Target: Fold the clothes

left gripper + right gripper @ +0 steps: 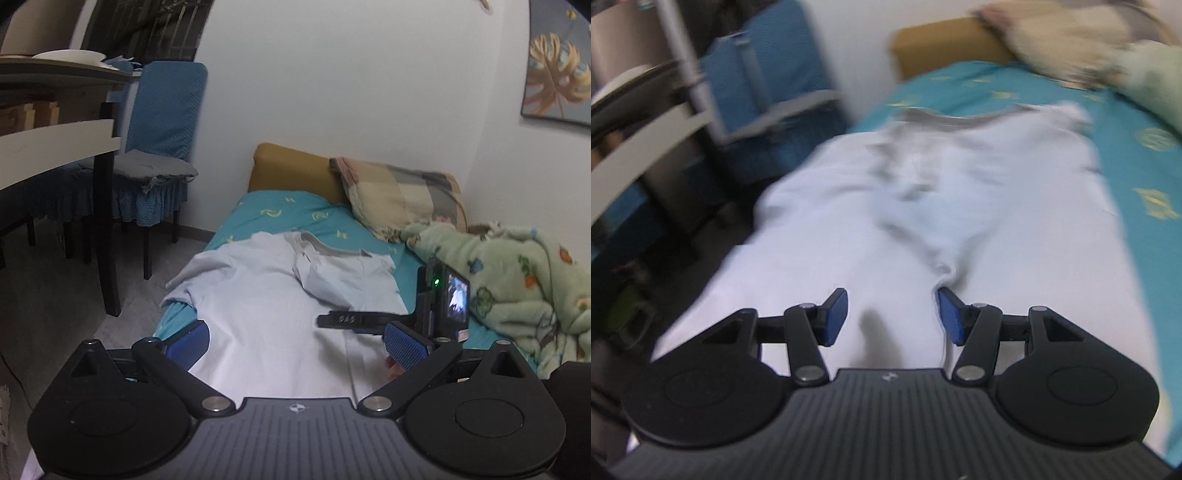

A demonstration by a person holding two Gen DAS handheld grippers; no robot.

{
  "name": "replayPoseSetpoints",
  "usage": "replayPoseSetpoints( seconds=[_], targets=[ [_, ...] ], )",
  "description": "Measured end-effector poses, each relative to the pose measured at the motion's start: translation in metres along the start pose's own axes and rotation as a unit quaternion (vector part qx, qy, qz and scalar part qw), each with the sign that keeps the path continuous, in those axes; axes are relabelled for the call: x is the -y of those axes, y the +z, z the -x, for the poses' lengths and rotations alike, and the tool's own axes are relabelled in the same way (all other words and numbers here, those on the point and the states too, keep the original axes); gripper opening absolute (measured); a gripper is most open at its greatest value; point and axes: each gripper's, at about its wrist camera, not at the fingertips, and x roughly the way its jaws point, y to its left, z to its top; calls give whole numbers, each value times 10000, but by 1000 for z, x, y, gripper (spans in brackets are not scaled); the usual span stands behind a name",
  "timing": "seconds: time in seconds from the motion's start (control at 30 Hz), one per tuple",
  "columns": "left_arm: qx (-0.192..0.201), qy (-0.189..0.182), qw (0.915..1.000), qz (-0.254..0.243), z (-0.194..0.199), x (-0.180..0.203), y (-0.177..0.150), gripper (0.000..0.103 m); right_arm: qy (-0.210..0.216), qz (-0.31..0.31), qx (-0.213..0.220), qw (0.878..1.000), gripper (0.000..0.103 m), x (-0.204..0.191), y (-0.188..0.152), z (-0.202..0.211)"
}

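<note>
A pale blue-white garment lies spread along the teal bed sheet, its grey-trimmed end toward the pillow and one part folded over near there. My left gripper is open and empty above the garment's near part. The right gripper's body with its small screen shows to the right of it. In the blurred right wrist view the same garment fills the middle. My right gripper is open and low over the cloth, holding nothing.
A checked pillow and a green fleece blanket lie at the bed's right and far end. A blue-covered chair and a table stand left of the bed. The wall is behind.
</note>
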Motion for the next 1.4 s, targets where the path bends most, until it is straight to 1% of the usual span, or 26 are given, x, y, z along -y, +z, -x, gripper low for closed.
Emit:
replayPoseSetpoints(
  seconds=[0.07, 0.1, 0.13, 0.2, 0.3, 0.37, 0.43, 0.47, 0.5, 0.57, 0.6, 0.63, 0.67, 0.7, 0.73, 0.77, 0.8, 0.87, 0.93, 1.03, 1.13, 1.2, 1.23, 1.27, 1.33, 1.4],
  targets=[
    [47, 72, 9999, 133, 0, -14, 2, 102, 187, 262, 11, 9995, 58, -23, 12, -9],
    [82, 122, 9997, 206, 1, -21, 2, 102, 203, 471, 17, 9987, 62, -37, 19, -17],
    [120, 174, 9994, 282, 2, -28, 2, 102, 211, 706, 16, 9973, 69, -52, 26, -26],
    [99, 325, 9984, 453, -4, -39, 1, 102, 279, 1194, -24, 9924, 78, -82, 39, -47],
    [54, 558, 9959, 712, -14, -54, -2, 102, 561, 1990, -255, 9781, 84, -130, 53, -89],
    [25, 713, 9935, 884, -20, -65, -4, 102, 611, 2499, -567, 9647, 84, -162, 55, -122],
    [-5, 867, 9906, 1056, -27, -75, -5, 102, 690, 3084, -875, 9447, 84, -191, 52, -152],
    [-20, 944, 9890, 1141, -30, -80, -6, 102, 707, 3441, -1045, 9304, 84, -205, 48, -167],
    [-35, 1021, 9872, 1227, -33, -85, -7, 102, 643, 3860, -1216, 9122, 84, -217, 42, -180],
    [-65, 1174, 9832, 1397, -39, -96, -9, 102, 327, 4623, -1405, 8749, 84, -233, 26, -202],
    [-79, 1251, 9810, 1482, -42, -101, -10, 102, 135, 4889, -1455, 8600, 83, -238, 19, -212],
    [-94, 1327, 9786, 1567, -46, -106, -11, 102, 19, 4912, -1443, 8590, 72, -238, 18, -217],
    [-125, 1373, 9773, 1610, -50, -108, -12, 102, -32, 4806, -1398, 8657, 67, -236, 19, -219],
    [-183, 1375, 9763, 1660, -53, -110, -12, 102, -84, 4700, -1353, 8722, 58, -234, 21, -221],
    [-242, 1354, 9748, 1754, -55, -112, -13, 102, -49, 4543, -1279, 8816, 36, -232, 24, -220],
    [-241, 1338, 9728, 1878, -57, -113, -15, 102, 49, 4349, -1183, 8927, 23, -228, 29, -217],
    [-294, 1270, 9736, 1872, -58, -114, -16, 102, 97, 4208, -1021, 9013, 11, -225, 32, -211],
    [-426, 1112, 9763, 1805, -60, -114, -18, 101, 124, 4003, -602, 9143, 9, -218, 35, -196],
    [-289, 1112, 9775, 1769, -56, -111, -17, 101, 175, 3774, -89, 9258, 8, -211, 42, -171],
    [-111, 1078, 9791, 1723, -48, -105, -16, 101, 151, 3222, 678, 9441, 8, -192, 61, -125],
    [26, 1007, 9806, 1680, -40, -98, -15, 101, -12, 2617, 1455, 9541, 7, -161, 82, -76],
    [84, 969, 9821, 1612, -35, -90, -14, 101, -368, 2060, 1912, 9590, 7, -127, 92, -46],
    [97, 944, 9833, 1555, -33, -85, -14, 101, -567, 1770, 2125, 9593, 7, -110, 97, -31],
    [98, 907, 9845, 1496, -32, -80, -13, 101, -820, 1474, 2244, 9598, 7, -88, 99, -20],
    [63, 812, 9871, 1376, -33, -70, -13, 101, -1403, 870, 2335, 9582, 7, -41, 102, -5],
    [-42, 691, 9899, 1237, -36, -60, -14, 101, -1840, 277, 2206, 9575, 7, 10, 97, 0]
  ],
)
